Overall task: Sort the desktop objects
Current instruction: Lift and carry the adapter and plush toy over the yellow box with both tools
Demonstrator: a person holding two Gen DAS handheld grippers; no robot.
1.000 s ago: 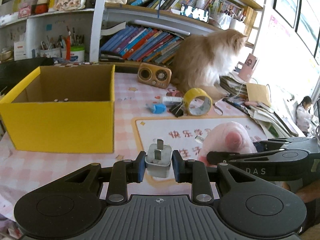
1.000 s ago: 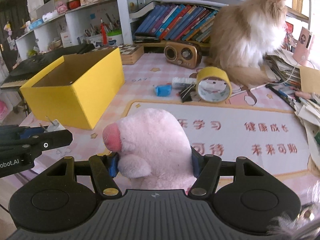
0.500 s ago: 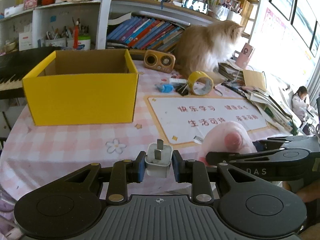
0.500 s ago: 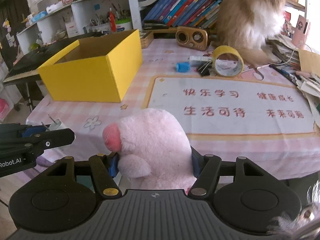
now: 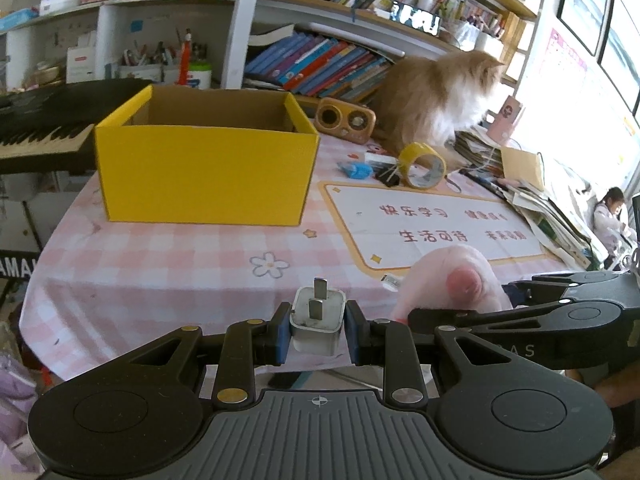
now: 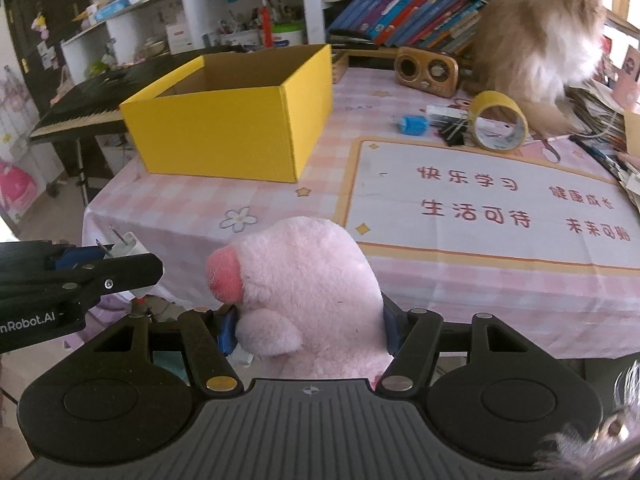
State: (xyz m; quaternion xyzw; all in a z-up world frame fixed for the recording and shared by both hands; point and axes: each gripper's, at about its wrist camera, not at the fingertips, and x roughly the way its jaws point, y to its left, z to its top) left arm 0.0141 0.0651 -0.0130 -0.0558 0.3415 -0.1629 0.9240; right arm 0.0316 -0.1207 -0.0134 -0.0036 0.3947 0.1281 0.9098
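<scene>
1. While both tools hang just off the near edge of the table, we carry one item in each: the left gripper is clamped on a white plug adapter, prongs up, and the right gripper is clamped on a pink plush pig.
2. The open yellow cardboard box stands toward the table's far left corner, well apart from both loads; we judge it to be the bin for sorting.
3. Near the far edge, right of the box, lie a blue sharpener, black binder clips and a yellow tape roll, with a small wooden radio behind them.
4. A long-haired cat sits at the far edge, just beside the tape roll. If it shifts or paws, it could scatter those items or step into our reach.
5. The adapter is smooth and held only by its sides; a jolt could tip it out before the box.
6. The plush is soft and bulky, so it may sag in the grip or catch the box rim on release.
7. The two grippers ride close together; heading for the same box at once, we risk knocking one against the other.
</scene>
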